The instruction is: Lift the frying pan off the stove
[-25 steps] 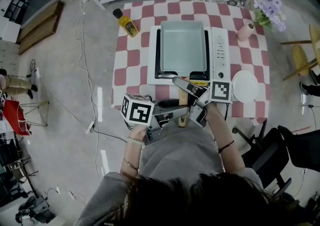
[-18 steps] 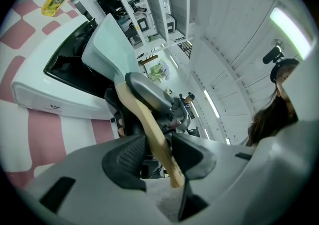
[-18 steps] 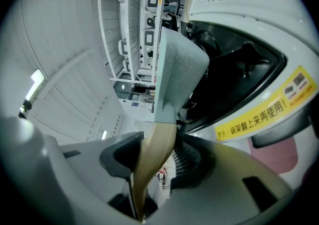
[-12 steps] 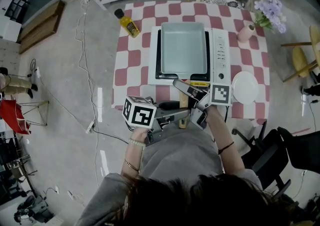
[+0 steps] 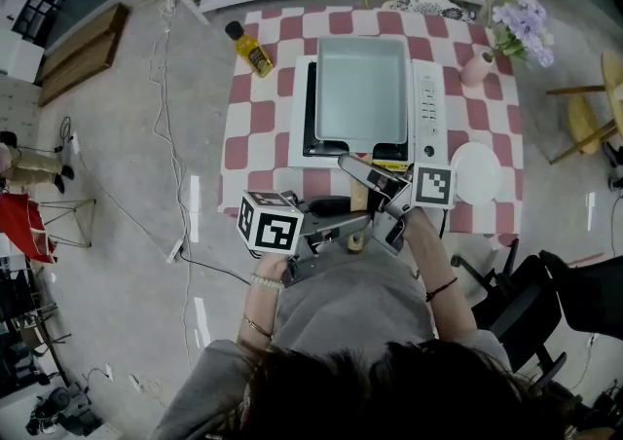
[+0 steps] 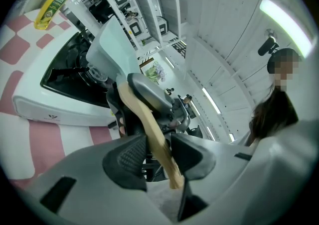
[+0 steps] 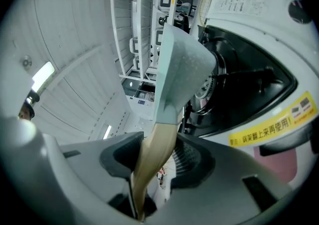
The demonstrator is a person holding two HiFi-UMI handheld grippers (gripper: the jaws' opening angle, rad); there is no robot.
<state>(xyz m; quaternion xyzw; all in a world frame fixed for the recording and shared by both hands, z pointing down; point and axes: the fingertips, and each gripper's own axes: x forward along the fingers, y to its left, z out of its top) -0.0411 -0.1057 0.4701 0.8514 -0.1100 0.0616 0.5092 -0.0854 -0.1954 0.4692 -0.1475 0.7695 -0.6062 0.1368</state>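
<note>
A pale grey rectangular frying pan (image 5: 360, 88) hangs over the white table stove (image 5: 428, 97). Its wooden handle (image 5: 358, 197) points toward me. In the right gripper view the pan (image 7: 182, 69) tilts up, clear of the black burner well. My right gripper (image 5: 362, 191) is shut on the handle (image 7: 158, 142) close to the pan. My left gripper (image 5: 352, 220) comes in from the left on the handle's near end (image 6: 144, 114). Its jaws are closing, and both pads touch the wood.
The stove stands on a red-and-white checked table (image 5: 258, 127). A yellow oil bottle (image 5: 250, 47) lies at its back left. A pink vase with purple flowers (image 5: 477, 63) is at the back right, a white plate (image 5: 477, 167) is right of the stove. A black chair (image 5: 545, 282) stands at my right.
The pan has come up slightly from the stove, and its far edge now covers the stove's back edge. Both grippers stay at the handle, and the left one has shifted a little.
</note>
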